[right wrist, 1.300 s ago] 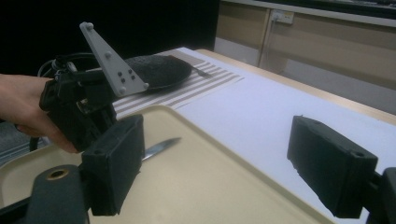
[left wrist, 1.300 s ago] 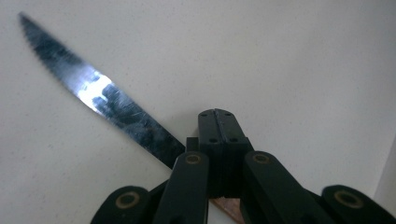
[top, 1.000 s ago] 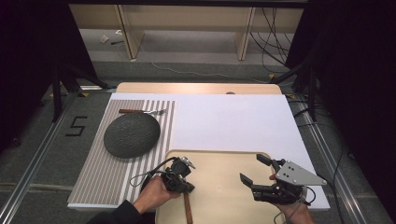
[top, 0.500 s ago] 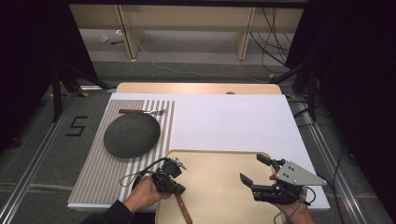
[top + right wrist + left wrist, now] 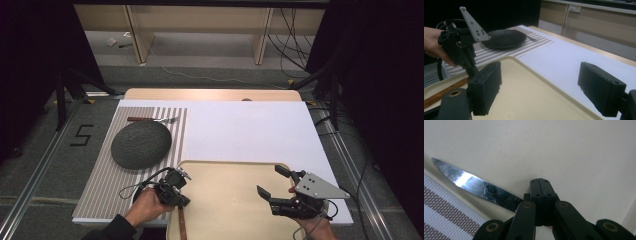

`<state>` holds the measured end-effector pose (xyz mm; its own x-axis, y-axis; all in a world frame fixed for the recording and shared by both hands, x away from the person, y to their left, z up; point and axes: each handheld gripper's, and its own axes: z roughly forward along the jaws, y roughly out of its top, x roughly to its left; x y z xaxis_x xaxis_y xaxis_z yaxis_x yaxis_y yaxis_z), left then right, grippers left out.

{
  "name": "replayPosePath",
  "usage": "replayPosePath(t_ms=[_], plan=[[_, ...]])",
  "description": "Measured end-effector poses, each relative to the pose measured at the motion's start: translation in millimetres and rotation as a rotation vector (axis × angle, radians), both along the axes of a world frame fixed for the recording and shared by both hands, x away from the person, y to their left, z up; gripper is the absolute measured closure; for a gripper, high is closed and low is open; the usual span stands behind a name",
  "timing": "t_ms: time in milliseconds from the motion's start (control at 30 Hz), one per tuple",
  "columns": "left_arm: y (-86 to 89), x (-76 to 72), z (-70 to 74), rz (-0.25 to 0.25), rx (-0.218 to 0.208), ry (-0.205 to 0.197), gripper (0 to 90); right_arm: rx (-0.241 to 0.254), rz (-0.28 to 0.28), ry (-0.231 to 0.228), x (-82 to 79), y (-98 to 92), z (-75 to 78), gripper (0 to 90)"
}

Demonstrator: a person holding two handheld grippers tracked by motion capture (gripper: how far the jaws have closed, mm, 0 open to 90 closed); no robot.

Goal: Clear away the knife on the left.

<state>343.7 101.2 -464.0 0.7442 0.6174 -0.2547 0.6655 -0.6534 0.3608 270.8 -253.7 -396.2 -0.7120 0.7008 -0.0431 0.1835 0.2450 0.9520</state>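
My left gripper [image 5: 175, 196] is shut on a knife at the near left corner of the beige tray [image 5: 230, 180]. The knife's wooden handle [image 5: 182, 227] sticks out toward the near edge. In the left gripper view the closed jaw tips [image 5: 541, 183] point down at the tray, and the steel blade [image 5: 474, 186] runs off to the left above the tray's rim. My right gripper [image 5: 270, 180] hovers open over the tray's right side, with nothing between its pads [image 5: 486, 87]. The right gripper view looks across the tray at the left gripper [image 5: 461, 50] and the knife handle [image 5: 444, 92].
A dark round plate [image 5: 141, 144] sits on a striped placemat [image 5: 105, 190] left of the tray, with a fork [image 5: 152, 120] behind it. A white sheet [image 5: 250, 130] covers the table beyond the tray. Cables trail on the floor at the back.
The left hand has shifted left and toward the near edge, carrying the knife with it to the tray's left rim. The right gripper has stayed where it was.
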Motion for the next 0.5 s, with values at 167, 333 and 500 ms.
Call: replayPosePath(t_ms=[167,333,500], plan=[[4.6,1.4,0.2,0.011,0.004,0.000,89.7,0.000,0.000,0.000,0.0,-0.1,0.0,20.1],[5.0,1.6,0.1,0.015,0.001,0.002,89.6,0.000,0.001,0.000,-0.1,0.1,0.1,20.1],[7.2,2.3,-0.2,0.025,-0.026,0.012,89.5,0.001,0.001,-0.001,-0.1,0.0,0.1,20.1]])
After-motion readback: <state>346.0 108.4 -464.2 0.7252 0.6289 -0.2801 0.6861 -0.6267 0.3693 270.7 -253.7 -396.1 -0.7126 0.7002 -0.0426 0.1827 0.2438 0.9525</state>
